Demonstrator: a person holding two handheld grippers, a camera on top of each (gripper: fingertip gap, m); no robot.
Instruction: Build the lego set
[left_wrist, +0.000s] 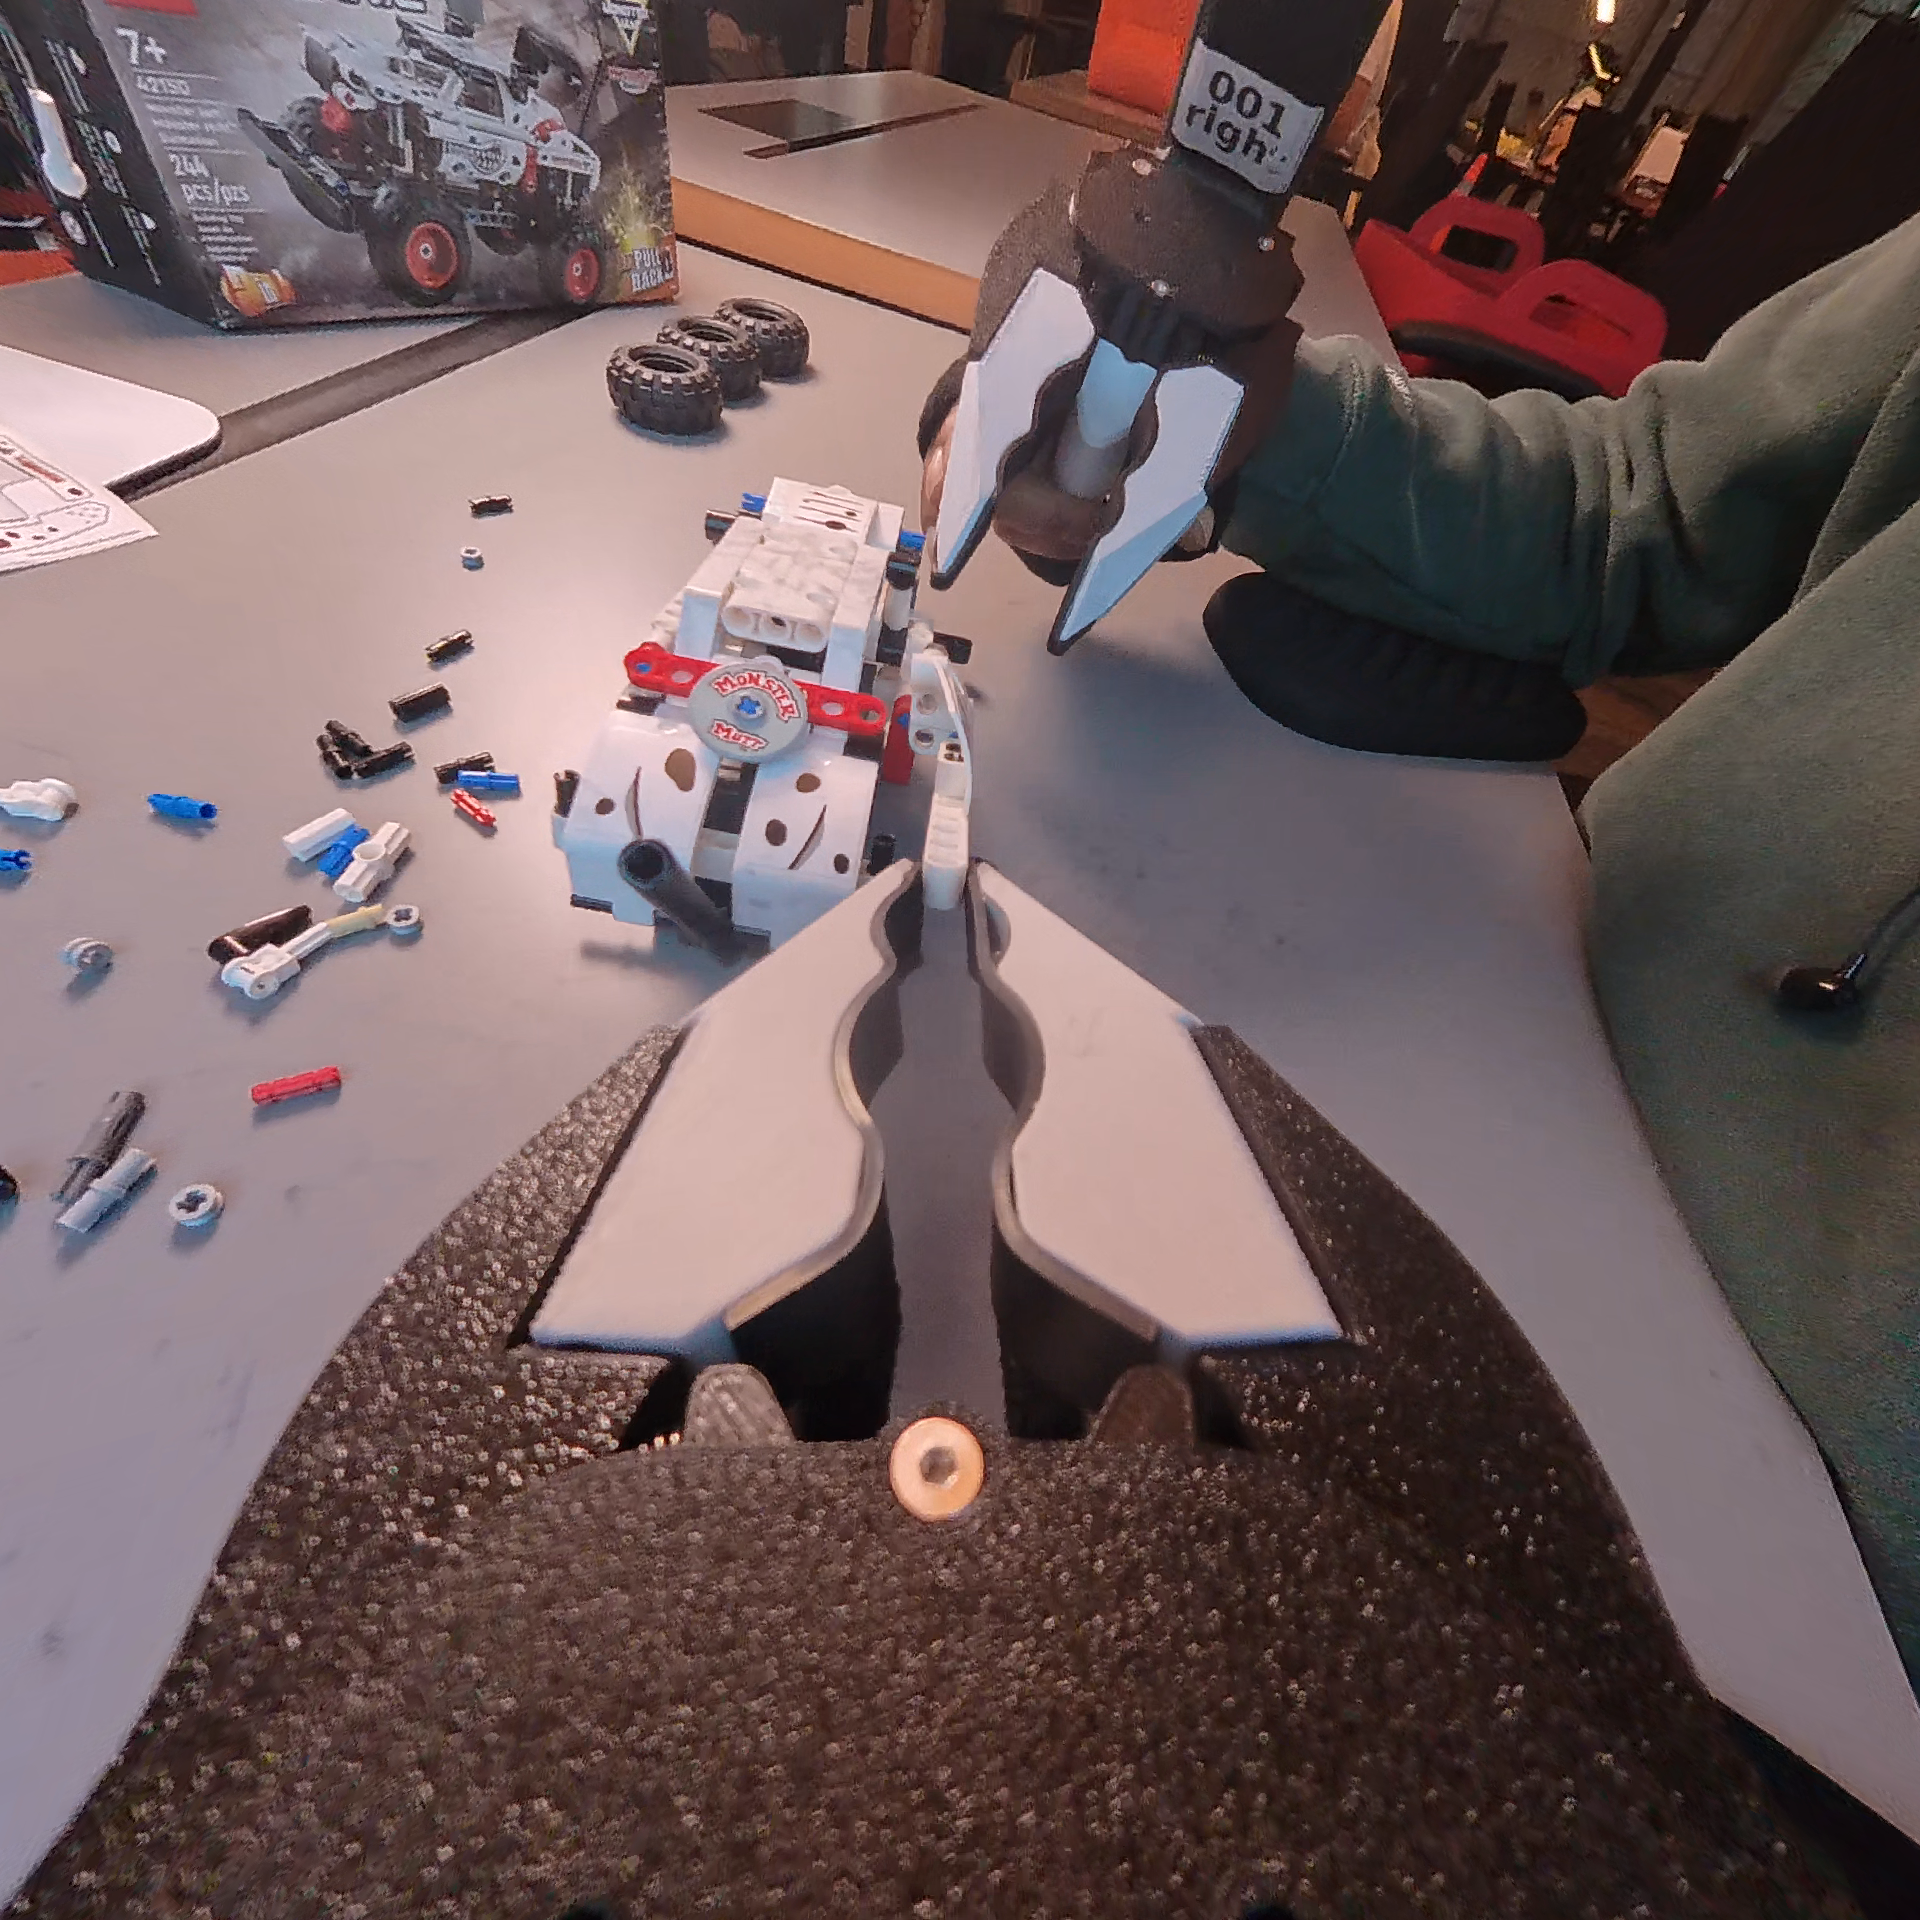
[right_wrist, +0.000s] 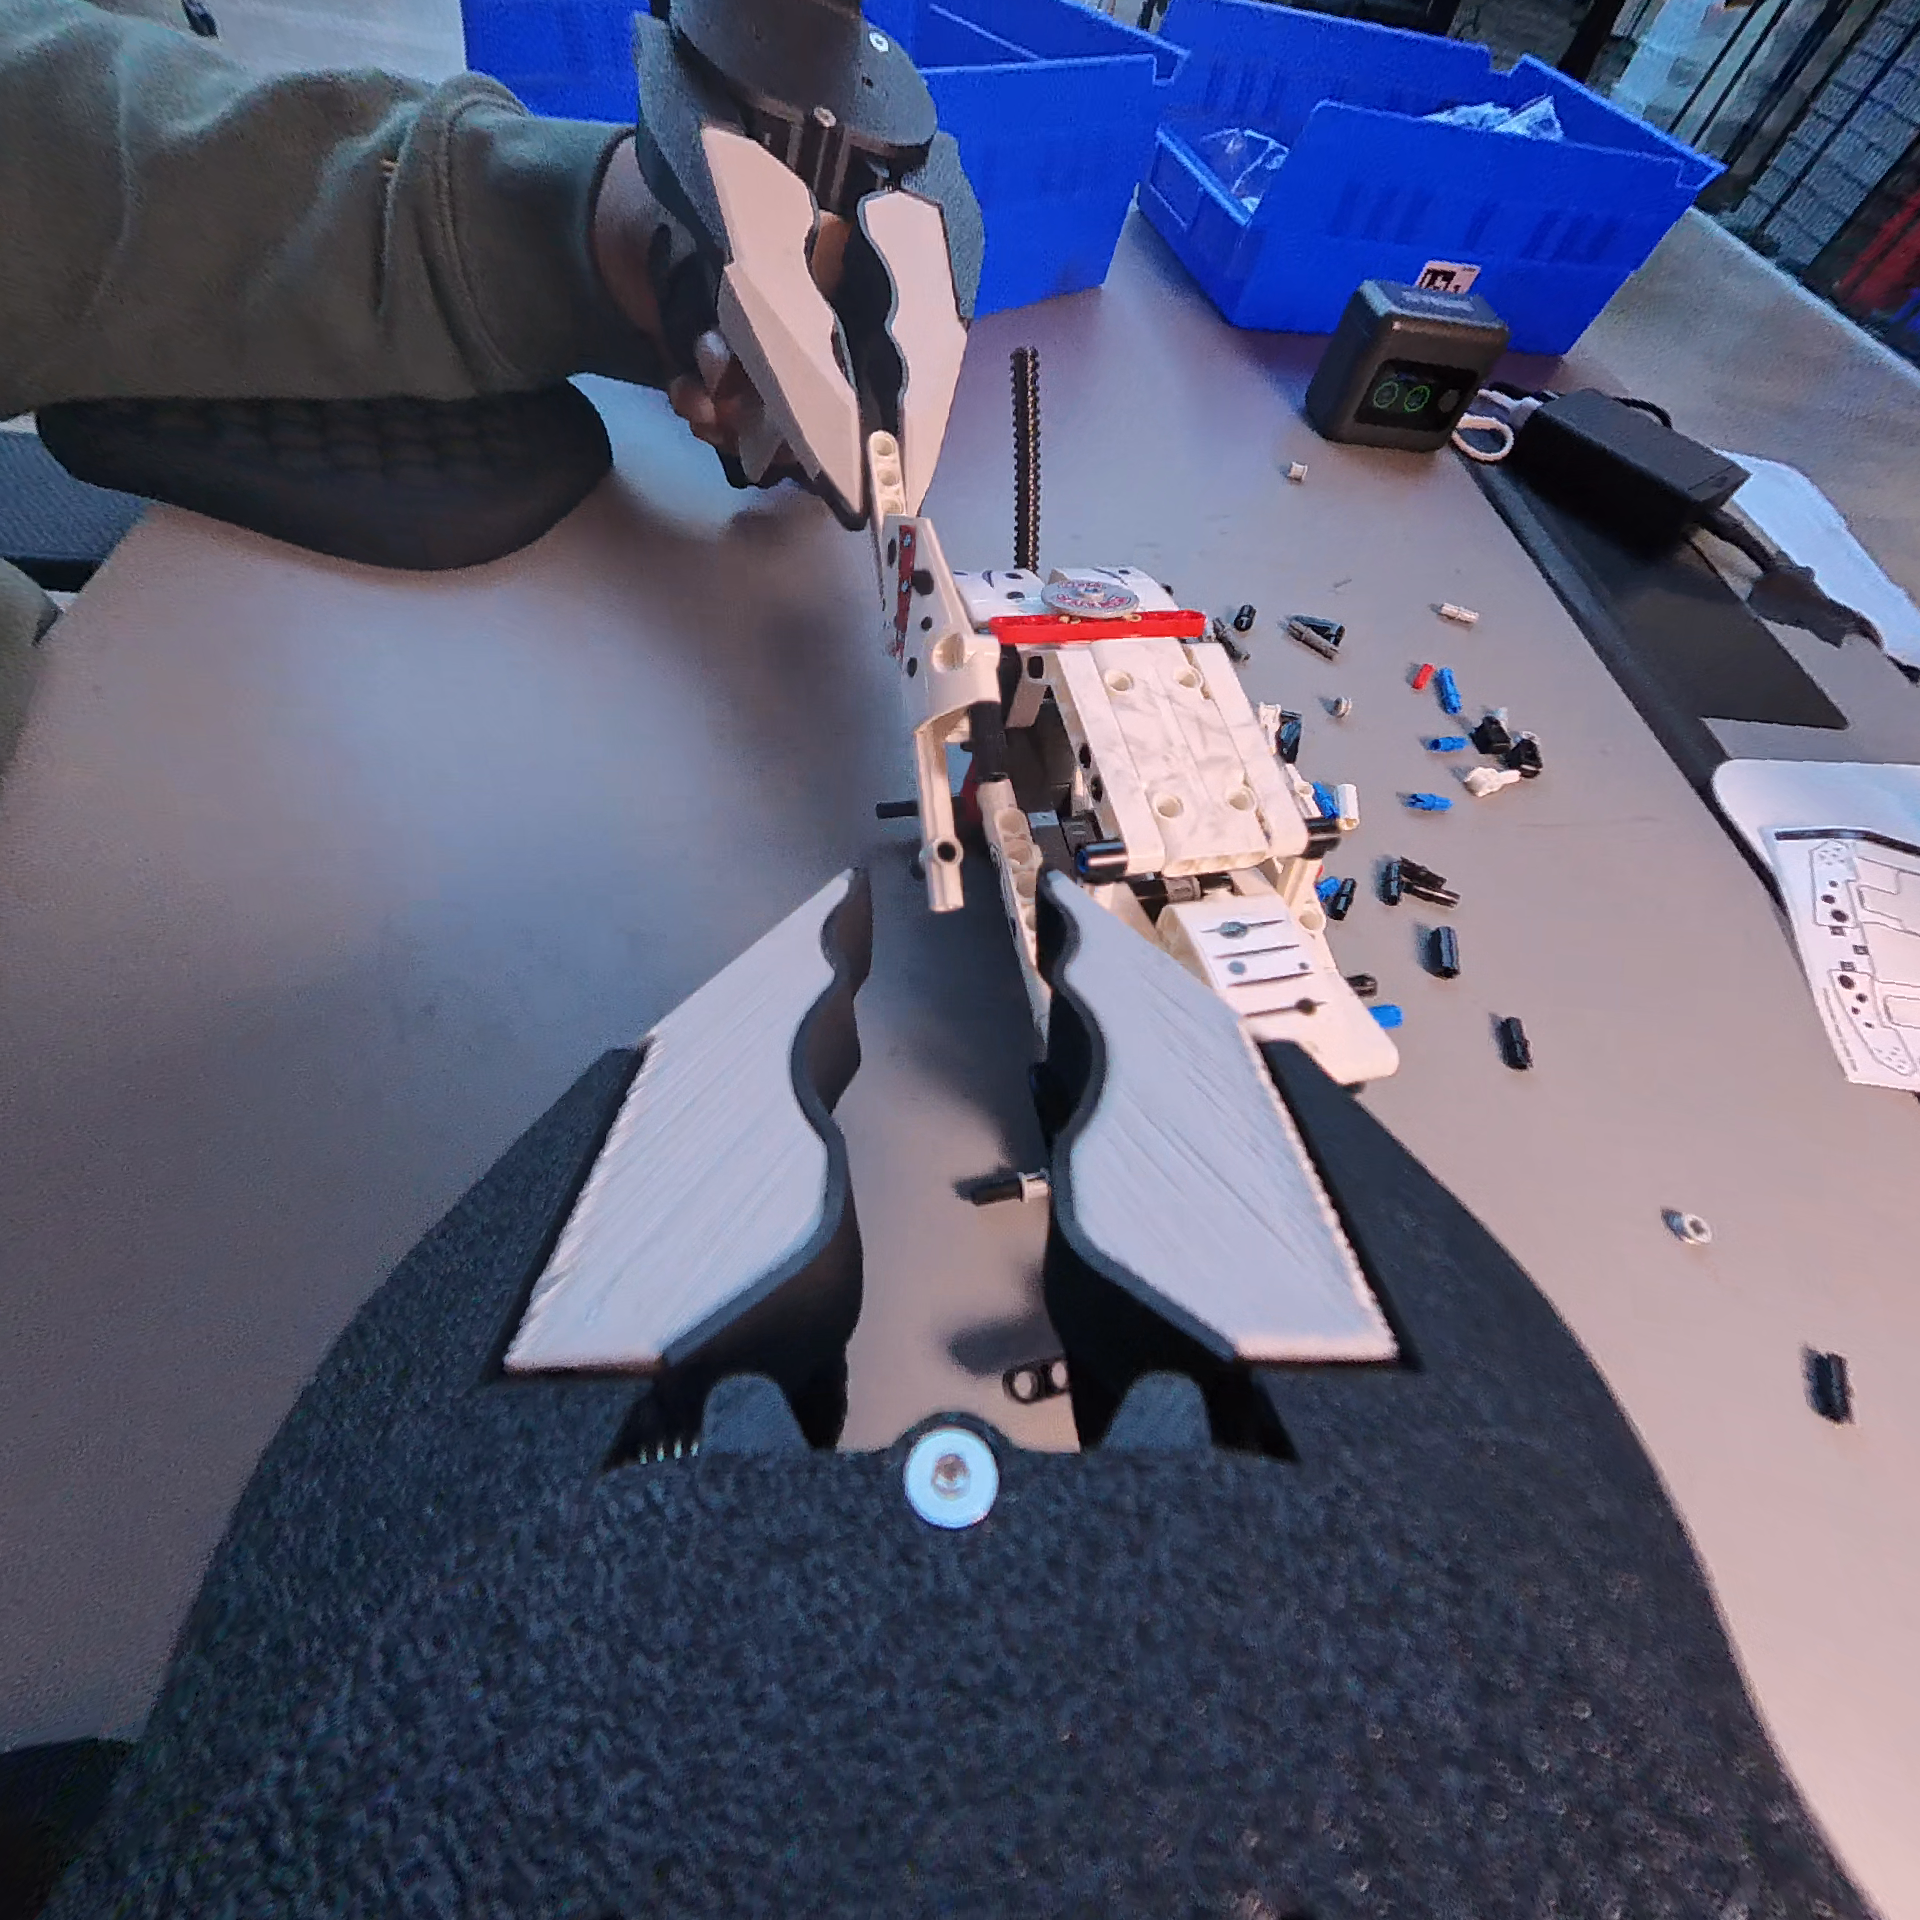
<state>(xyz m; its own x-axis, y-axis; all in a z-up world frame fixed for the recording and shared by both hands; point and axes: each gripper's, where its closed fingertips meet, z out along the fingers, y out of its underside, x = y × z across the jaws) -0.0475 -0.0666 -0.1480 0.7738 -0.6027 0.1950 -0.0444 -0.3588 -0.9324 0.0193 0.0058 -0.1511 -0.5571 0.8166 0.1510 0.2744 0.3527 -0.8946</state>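
White truck body (left_wrist: 727, 748) with dark brown spots, a red beam (left_wrist: 847, 710) across it, and a grey round badge (left_wrist: 746, 715) lettered in red; loose pins (left_wrist: 343, 831) in black, blue, red and white on the grey surface (left_wrist: 1195, 831); blue bins (right_wrist: 1403, 197) at upper right; green sleeve (left_wrist: 1558, 499); black tyres (left_wrist: 707, 358)

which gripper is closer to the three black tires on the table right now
Right. The right gripper hangs open beside the far end of the truck model, a short way from the tires. The left gripper, shut on a white beam, is at the model's near end, farther off.
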